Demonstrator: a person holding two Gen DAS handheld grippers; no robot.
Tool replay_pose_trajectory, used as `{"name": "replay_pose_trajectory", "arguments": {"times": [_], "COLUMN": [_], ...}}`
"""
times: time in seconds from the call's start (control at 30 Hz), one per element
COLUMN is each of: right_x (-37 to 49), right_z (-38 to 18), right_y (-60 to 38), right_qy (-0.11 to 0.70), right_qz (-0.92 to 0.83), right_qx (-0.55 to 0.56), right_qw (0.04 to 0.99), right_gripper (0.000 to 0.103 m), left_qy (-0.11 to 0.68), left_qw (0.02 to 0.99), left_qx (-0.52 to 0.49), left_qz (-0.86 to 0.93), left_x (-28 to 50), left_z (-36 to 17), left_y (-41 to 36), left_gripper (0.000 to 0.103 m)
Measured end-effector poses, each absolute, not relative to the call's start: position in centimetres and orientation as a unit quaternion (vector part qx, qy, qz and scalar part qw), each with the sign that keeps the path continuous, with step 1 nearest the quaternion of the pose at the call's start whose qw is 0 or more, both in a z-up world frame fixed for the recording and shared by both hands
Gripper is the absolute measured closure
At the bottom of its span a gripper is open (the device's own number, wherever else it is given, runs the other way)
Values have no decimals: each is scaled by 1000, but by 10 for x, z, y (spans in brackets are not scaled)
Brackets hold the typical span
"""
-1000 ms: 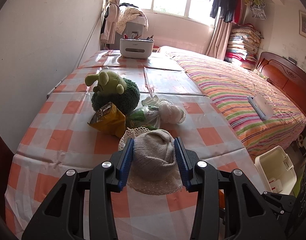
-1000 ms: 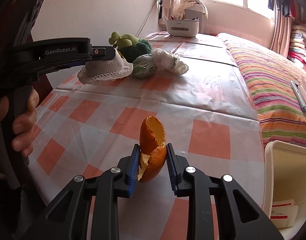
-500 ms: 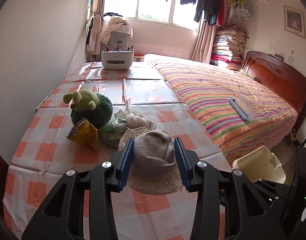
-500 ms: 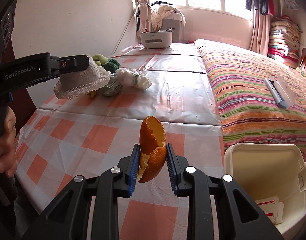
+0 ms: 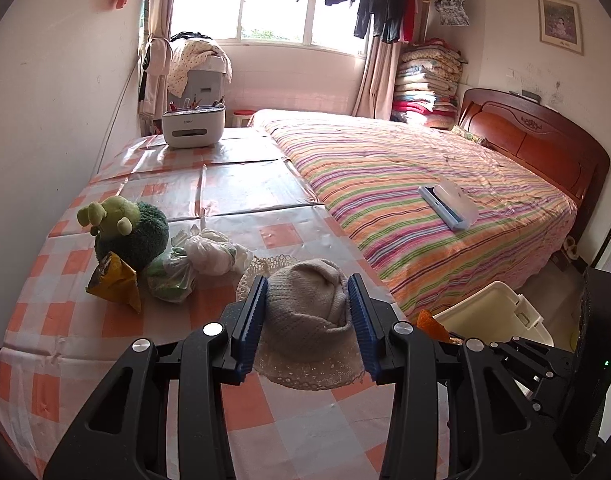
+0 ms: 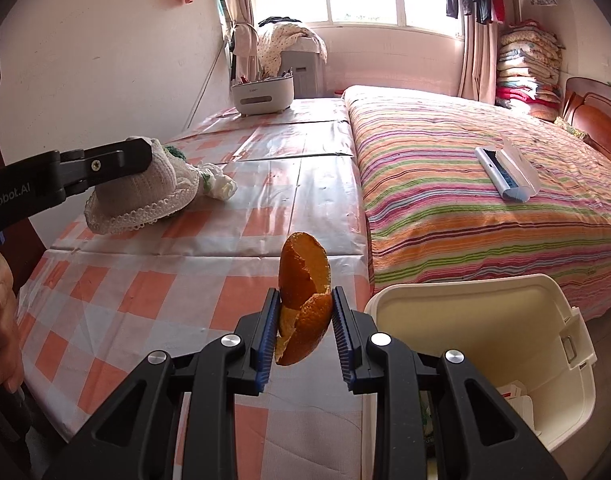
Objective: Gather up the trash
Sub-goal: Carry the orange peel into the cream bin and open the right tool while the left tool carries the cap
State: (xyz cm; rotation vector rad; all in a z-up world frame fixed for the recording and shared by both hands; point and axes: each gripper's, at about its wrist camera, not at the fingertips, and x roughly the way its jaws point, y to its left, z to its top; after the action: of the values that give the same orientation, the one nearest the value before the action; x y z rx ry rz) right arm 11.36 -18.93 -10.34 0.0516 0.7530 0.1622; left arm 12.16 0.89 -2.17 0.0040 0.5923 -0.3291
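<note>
Peel (image 6: 303,300) sits pinched upright in the right hand-held gripper (image 6: 304,330), above the counter (image 6: 153,276) edge, beside the open bin (image 6: 481,292). Left hand-held gripper (image 5: 308,320) clamps a hat (image 5: 305,312) above the counter, clear of the bags (image 5: 209,258).

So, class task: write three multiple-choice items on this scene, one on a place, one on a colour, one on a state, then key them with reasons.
1. Where is the cream bin?
A. on the bed
B. on the floor by the table corner
C. on the table

2. What colour are the table cloth's squares?
A. orange and white
B. blue and white
C. green and black

3. What does the right claw hold?
A. nothing
B. a spoon
C. orange peel

Key: B, the bin stands below the table's edge beside the bed; A, the checks show plainly; C, the peel is pinched between the pads, while the left claw holds a knitted hat.
</note>
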Motion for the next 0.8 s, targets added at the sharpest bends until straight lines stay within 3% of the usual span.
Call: {"name": "replay_pose_trajectory", "arguments": {"times": [0.8], "right_x": [96], "right_z": [-95], "right_y": [-276], "right_qy": [338], "right_qz": [-41], "right_qx": [73], "right_qw": [938], "right_gripper": [77], "left_qy": [293], "left_qw": [926], "left_qx": [39], "left_qz": [-236], "left_x": [103], "left_z": [-27], "left_y": [-69], "left_gripper": [63]}}
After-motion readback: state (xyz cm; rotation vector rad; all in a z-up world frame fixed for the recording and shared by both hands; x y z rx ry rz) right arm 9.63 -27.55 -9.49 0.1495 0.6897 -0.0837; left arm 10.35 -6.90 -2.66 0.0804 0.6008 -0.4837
